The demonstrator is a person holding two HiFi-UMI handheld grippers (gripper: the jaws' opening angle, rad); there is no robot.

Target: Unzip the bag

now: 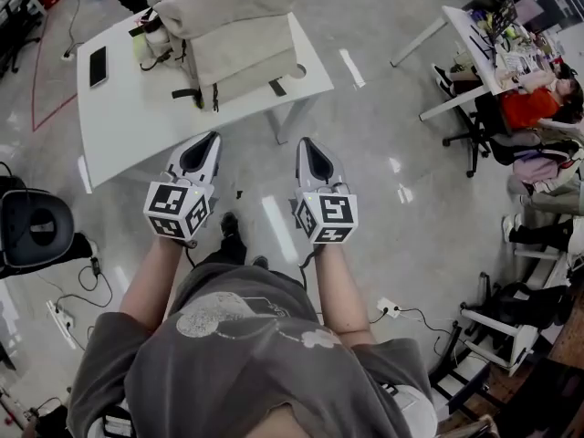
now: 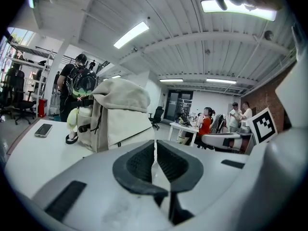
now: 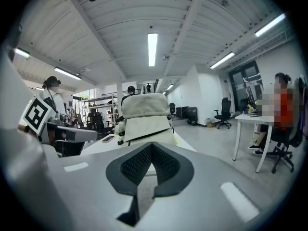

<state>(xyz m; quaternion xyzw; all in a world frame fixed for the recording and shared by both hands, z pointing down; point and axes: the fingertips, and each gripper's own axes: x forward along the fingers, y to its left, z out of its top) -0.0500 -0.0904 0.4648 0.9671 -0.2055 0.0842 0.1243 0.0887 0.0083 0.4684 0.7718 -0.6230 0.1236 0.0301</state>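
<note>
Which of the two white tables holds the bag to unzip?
The near table, upper left in the head view: it carries the beige backpack and a dark phone. The far table at right holds desk clutter.

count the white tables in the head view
2. Left table at top left, bearing the bag and a phone. Right table at top right, cluttered, a seated person beside it. Others may lie out of frame.

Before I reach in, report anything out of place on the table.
Nothing stands out: the beige fabric backpack stands upright on the white table, top slumped over, and the black phone lies flat, apart from it.
</note>
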